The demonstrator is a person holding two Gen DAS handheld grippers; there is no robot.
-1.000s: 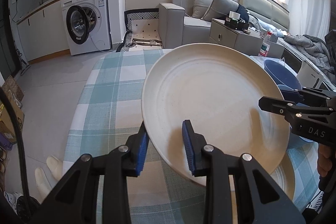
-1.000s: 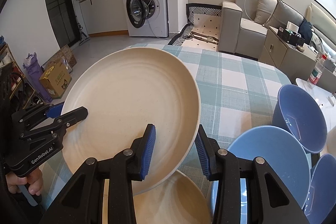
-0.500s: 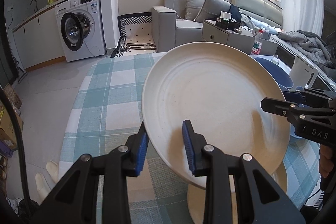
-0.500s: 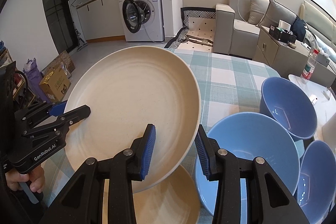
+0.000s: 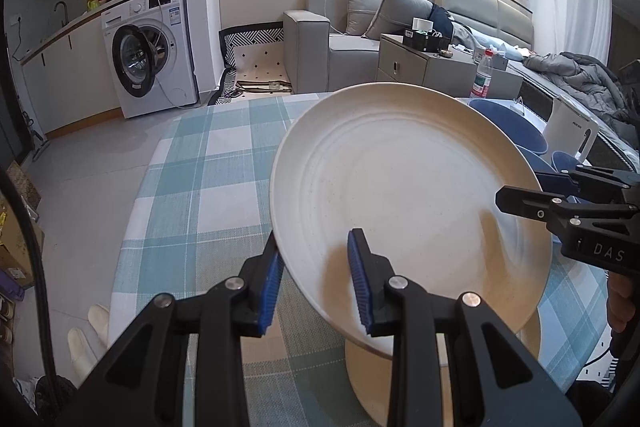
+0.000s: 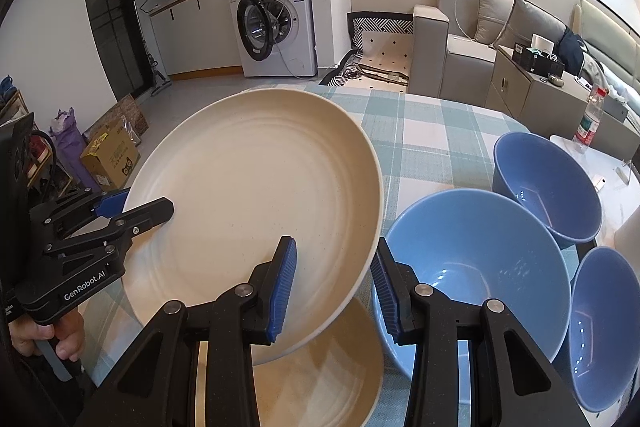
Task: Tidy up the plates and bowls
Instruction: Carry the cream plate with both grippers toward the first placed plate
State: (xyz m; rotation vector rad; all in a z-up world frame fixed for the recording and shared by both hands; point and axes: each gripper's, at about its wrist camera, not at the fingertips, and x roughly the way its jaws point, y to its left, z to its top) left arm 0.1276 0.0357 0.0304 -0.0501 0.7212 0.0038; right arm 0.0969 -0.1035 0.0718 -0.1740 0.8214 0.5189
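Observation:
A large cream plate (image 5: 400,203) (image 6: 256,211) hangs tilted above the table, held at two opposite sides. My left gripper (image 5: 316,279) is shut on its near-left rim, one pad under the plate and one on its face. From the other side my right gripper (image 6: 332,287) is shut on the rim. Each gripper shows in the other's view: the right gripper (image 5: 560,195) and the left gripper (image 6: 116,211). A second cream plate (image 6: 320,379) (image 5: 440,371) lies on the cloth just beneath. Three blue bowls (image 6: 480,275) (image 6: 552,183) (image 6: 604,327) stand to the right.
The table (image 5: 200,187) wears a teal checked cloth; its left edge drops to a grey floor. A white jug (image 5: 572,135) and a water bottle (image 6: 590,123) stand beyond the bowls. A washing machine (image 5: 148,55) and a sofa (image 5: 340,43) are further off.
The plate has travelled a little across the table with both grippers still on it. More of the lower plate and of the blue bowls shows now.

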